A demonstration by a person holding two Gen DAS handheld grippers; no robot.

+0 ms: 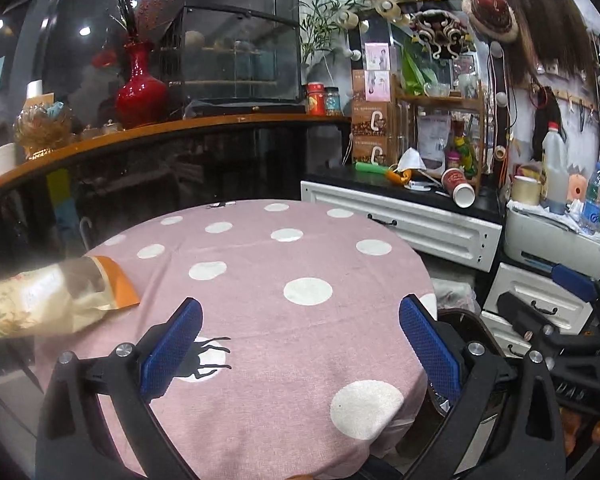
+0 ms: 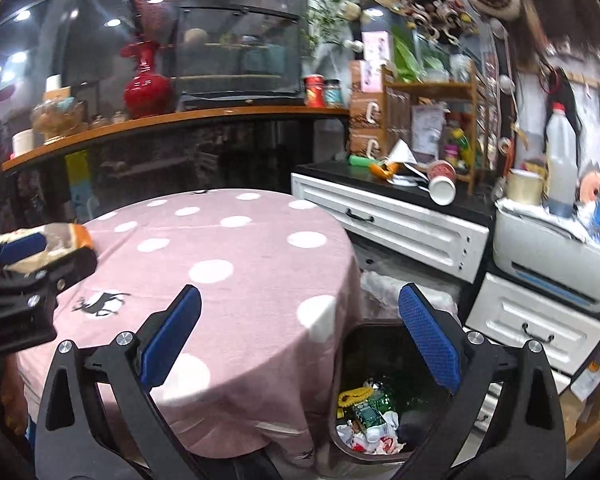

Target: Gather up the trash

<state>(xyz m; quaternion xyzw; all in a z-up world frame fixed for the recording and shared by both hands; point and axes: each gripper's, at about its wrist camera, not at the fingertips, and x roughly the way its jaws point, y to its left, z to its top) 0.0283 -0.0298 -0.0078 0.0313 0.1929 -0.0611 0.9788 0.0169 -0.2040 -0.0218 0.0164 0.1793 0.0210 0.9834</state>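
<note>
Two grippers, fingers spread wide, grasping nothing.
Left gripper (image 1: 300,344) over the worktop (image 1: 260,264) near a snack bag (image 1: 56,296); right gripper (image 2: 300,344) above the trash bin (image 2: 380,408) beside the worktop.

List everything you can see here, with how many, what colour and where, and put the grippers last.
snack bag: one, tan and orange, left edge of the table
table: one, round, pink cloth with white dots, centre
trash bin: one, dark, on the floor right of the table, wrappers and scraps inside
vase: one, red, on the wooden counter behind
paper cup: one, red and white, tipped on its side on the black-topped drawer unit
plastic bottle: one, clear with red cap, far right
printer: one, white, right side
left gripper: black frame, blue pads, open over the table, holding nothing
right gripper: black frame, blue pads, open, between table edge and bin, holding nothing
</note>
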